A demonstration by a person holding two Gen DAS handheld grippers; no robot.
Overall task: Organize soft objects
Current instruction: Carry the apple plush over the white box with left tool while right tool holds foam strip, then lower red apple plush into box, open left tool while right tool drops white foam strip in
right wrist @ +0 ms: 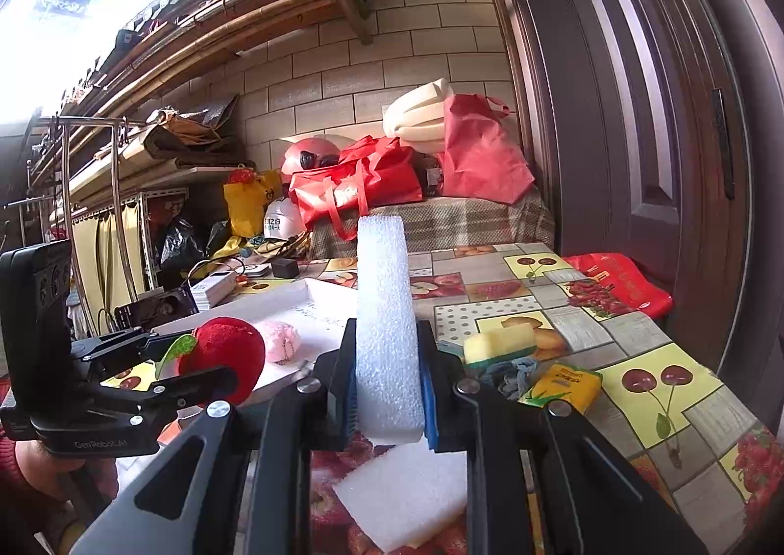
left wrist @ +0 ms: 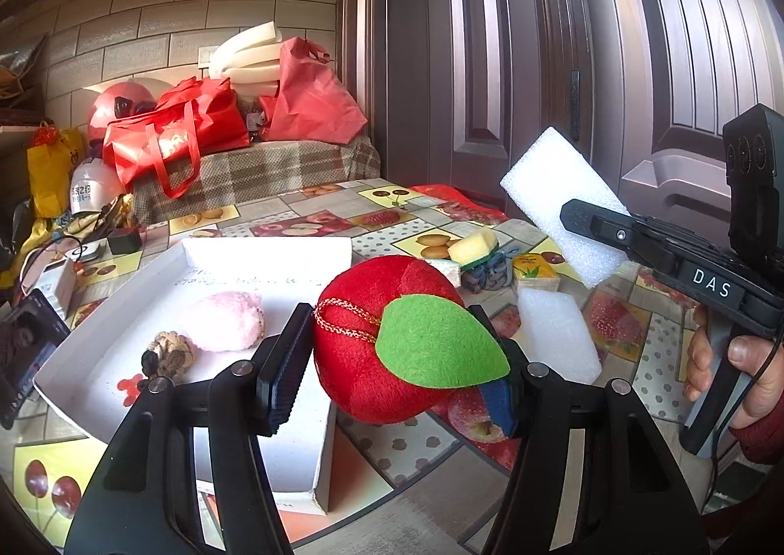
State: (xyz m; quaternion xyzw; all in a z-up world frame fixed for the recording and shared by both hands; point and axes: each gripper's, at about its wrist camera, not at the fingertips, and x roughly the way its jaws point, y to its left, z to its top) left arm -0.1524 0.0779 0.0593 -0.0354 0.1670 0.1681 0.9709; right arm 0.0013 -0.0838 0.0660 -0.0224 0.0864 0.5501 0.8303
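Left gripper (left wrist: 392,359): I've got the plush apple (left wrist: 387,344) pinched between both fingers, held up over the near right corner of the white tray (left wrist: 98,359). Its green leaf (left wrist: 441,344) covers most of the right finger pad; only a blue corner shows. Underside of apple not visible from my wrist cam.

Right gripper (right wrist: 387,388): fingers clamped on a white foam block (right wrist: 384,310), standing upright between the pads, off the table (right wrist: 637,334). Block blocks the centre of my right view, so the tray strip behind it is hidden. In left view the same block (left wrist: 563,207) sits tilted in the jaws, up and to the right of the apple, well apart from it.

In tray: pink fluffy ball (left wrist: 225,319) and a braided knot (left wrist: 169,351), near each other; can't tell if touching. Writing on tray floor is too blurry to read.

On table, right of tray: 2nd foam slab (left wrist: 558,334) lying flat, near edge cut off by my gripper in both views. Behind it a yellow sponge (left wrist: 473,248), a grey-blue cloth wad (left wrist: 490,273) partly hidden behind the apple, and a yellow packet (left wrist: 536,270), label unreadable.

Left edge: phone (left wrist: 24,349) cut off by frame.
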